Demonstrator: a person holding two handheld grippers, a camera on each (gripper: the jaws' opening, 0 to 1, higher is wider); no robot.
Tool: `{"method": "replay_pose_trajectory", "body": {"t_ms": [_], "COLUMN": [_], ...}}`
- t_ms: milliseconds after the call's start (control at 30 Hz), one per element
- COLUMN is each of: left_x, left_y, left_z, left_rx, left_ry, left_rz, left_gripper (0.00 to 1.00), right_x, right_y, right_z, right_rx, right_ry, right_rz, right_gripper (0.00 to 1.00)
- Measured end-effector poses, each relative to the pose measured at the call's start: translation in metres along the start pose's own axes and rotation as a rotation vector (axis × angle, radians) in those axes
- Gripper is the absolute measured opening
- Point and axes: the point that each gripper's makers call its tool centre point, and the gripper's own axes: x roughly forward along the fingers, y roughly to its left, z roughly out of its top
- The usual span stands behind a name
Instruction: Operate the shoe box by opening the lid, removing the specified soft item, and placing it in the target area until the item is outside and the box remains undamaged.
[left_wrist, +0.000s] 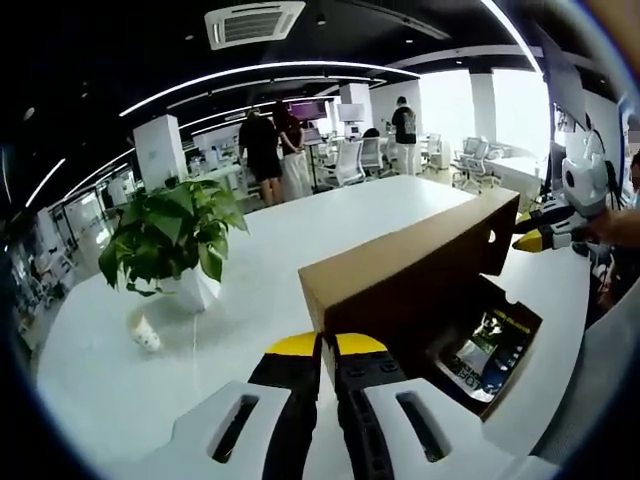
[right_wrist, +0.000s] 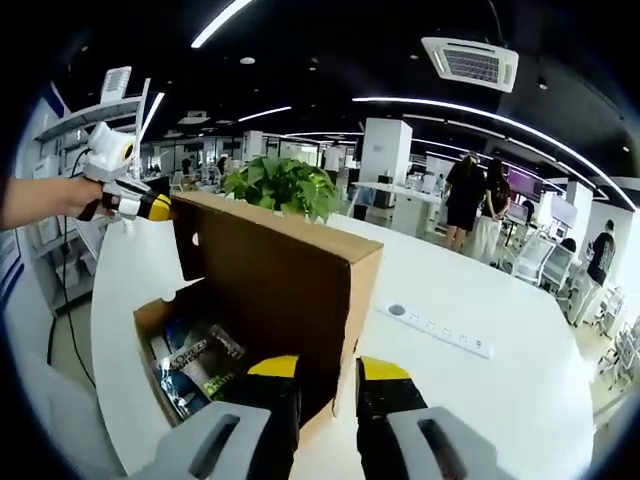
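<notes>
Both pairs of yellow-tipped jaws are clamped on the raised cardboard lid (left_wrist: 410, 265) of the shoe box (right_wrist: 165, 330), the left gripper (left_wrist: 328, 352) at one end of its free edge and the right gripper (right_wrist: 328, 378) at the other, holding the lid upright over the open box. Inside the box, below the lid, lies a soft item in a printed dark packet (right_wrist: 200, 368). The box rests on a white table (left_wrist: 200, 360), with a potted plant (left_wrist: 175, 240) and a small paper cup (left_wrist: 146, 335) beyond the left gripper and a white power strip (right_wrist: 440, 330) beyond the right.
</notes>
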Motion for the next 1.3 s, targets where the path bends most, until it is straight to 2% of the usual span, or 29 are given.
{"method": "replay_pose_trajectory", "body": {"t_ms": [533,933,1300], "left_x": [0.006,0.011,0.016], "left_y": [0.003,0.005,0.009], "left_z": [0.005,0.008,0.011], "left_rx": [-0.001,-0.004,-0.011], "left_ry": [-0.005,-0.013,-0.024], "left_rz": [-0.004,-0.006,-0.007], "left_gripper": [0.02,0.02,0.02], "right_x": [0.009,0.023,0.033], "right_y": [-0.006,-0.008,-0.007], "right_z": [-0.031,-0.049,-0.052], "right_rx": [-0.017,0.005,-0.008], "right_ry": [0.064,0.11,0.114], "right_rz": [0.001,0.003,-0.005], "right_gripper": [0.14,0.09,0.03]}}
